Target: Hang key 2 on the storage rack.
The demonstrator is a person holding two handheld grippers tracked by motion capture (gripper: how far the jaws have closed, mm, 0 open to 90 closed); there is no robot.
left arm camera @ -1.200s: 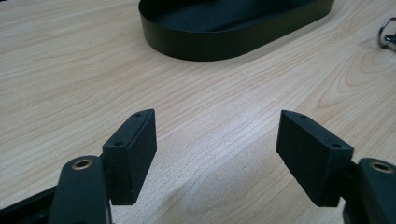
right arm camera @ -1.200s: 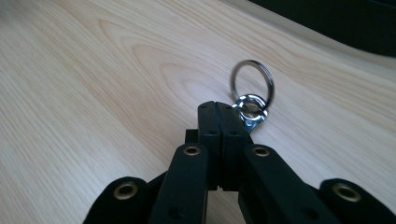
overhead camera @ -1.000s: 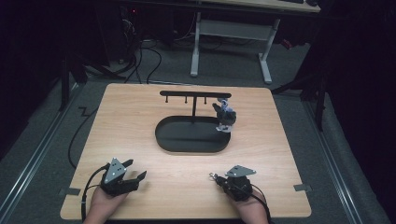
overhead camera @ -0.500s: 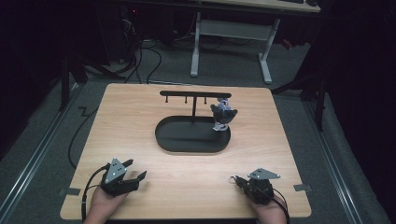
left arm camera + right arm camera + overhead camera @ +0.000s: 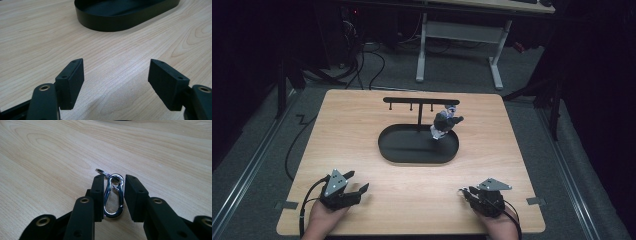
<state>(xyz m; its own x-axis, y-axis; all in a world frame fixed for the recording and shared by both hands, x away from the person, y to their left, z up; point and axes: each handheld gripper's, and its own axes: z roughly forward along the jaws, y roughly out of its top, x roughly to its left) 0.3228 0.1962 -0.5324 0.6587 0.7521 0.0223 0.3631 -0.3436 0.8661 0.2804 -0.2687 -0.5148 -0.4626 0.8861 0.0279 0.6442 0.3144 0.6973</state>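
Right gripper [image 5: 113, 195]: fingers just opening, narrow, carabiner clip [image 5: 113, 196] loose between them on the desk [image 5: 50, 157]. Left gripper [image 5: 117, 85]: fingers wide, empty. Advice: widen fully, then withdraw straight back so nothing drags the clip.

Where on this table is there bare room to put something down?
Bare wood lies between the left gripper and right gripper, before the black tray, and along the table's left side. Crowded: the tray, its hook rack and hanging keychain.

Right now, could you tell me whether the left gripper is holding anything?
No, the left gripper's fingers stand apart over bare table.
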